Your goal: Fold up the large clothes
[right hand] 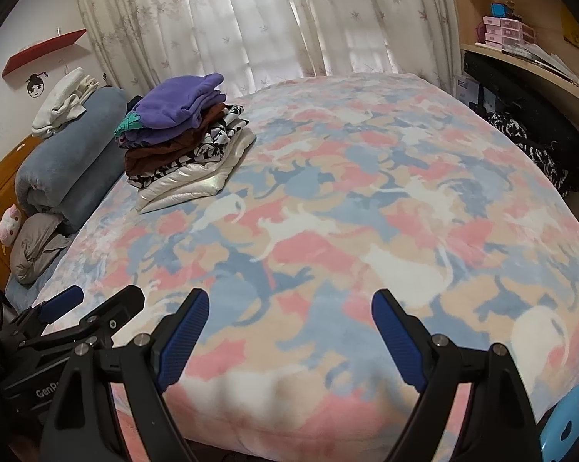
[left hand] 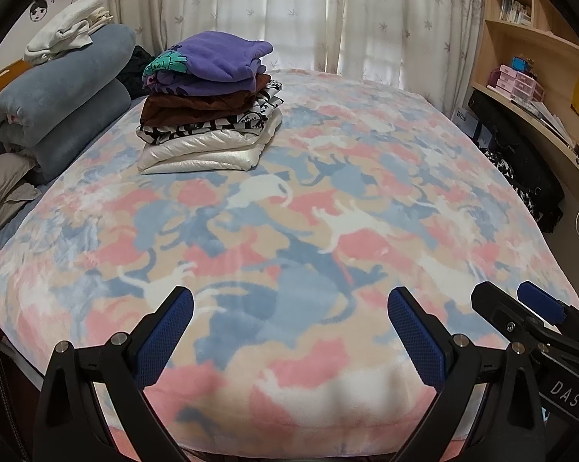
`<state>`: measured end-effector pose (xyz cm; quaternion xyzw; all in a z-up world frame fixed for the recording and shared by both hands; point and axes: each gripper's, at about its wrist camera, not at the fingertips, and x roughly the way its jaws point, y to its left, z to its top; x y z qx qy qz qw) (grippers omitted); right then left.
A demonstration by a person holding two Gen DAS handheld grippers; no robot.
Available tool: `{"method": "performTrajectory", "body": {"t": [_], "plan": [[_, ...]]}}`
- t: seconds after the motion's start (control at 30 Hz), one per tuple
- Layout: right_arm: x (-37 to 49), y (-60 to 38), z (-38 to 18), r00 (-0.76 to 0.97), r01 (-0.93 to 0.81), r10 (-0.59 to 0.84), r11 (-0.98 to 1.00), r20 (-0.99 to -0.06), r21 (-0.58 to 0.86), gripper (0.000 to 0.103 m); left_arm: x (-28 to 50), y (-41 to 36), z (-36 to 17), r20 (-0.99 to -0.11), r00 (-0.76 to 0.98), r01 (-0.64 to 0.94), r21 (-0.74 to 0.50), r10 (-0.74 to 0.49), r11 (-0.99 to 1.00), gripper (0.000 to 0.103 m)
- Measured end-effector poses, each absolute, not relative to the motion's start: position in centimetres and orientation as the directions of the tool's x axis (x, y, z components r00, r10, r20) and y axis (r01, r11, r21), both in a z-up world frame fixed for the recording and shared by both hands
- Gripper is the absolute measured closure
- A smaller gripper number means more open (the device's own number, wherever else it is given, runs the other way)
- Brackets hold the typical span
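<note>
A stack of folded clothes (left hand: 208, 104) (right hand: 185, 138) sits at the far left of the bed: purple on top, then brown, a black-and-white print and shiny white at the bottom. The bed carries a pink, blue and cream cat-print blanket (left hand: 308, 231) (right hand: 347, 211). My left gripper (left hand: 289, 308) hovers open over the blanket's near edge with nothing between its blue pads. Beside it on the right, my right gripper (right hand: 289, 308) is open and empty too. Each one shows at the edge of the other's view: the right gripper (left hand: 512, 300) and the left gripper (right hand: 101, 300).
A rolled grey-blue quilt (left hand: 58, 107) with white clothes (left hand: 66, 27) on top lies at the headboard, left. A grey pillow (right hand: 35, 246) and a pink plush (right hand: 8, 223) lie nearby. Right of the bed stand a wooden desk (left hand: 539, 127), shelves, and dark clothes (left hand: 528, 177). Curtains (right hand: 251, 19) hang behind.
</note>
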<state>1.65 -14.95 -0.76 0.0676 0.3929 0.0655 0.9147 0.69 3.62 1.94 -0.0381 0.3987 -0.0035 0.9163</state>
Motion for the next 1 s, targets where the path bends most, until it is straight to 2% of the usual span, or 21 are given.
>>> {"method": "performTrajectory", "body": {"t": [1.0], "plan": [[1.35,-15.18,-1.67,0.677,-0.046,0.170,0.981,-0.716,0.190,0.016,0.94,3.53,1.33,-0.742,0.670,-0.030,-0.067,-0.029,0.997,0.005]]}}
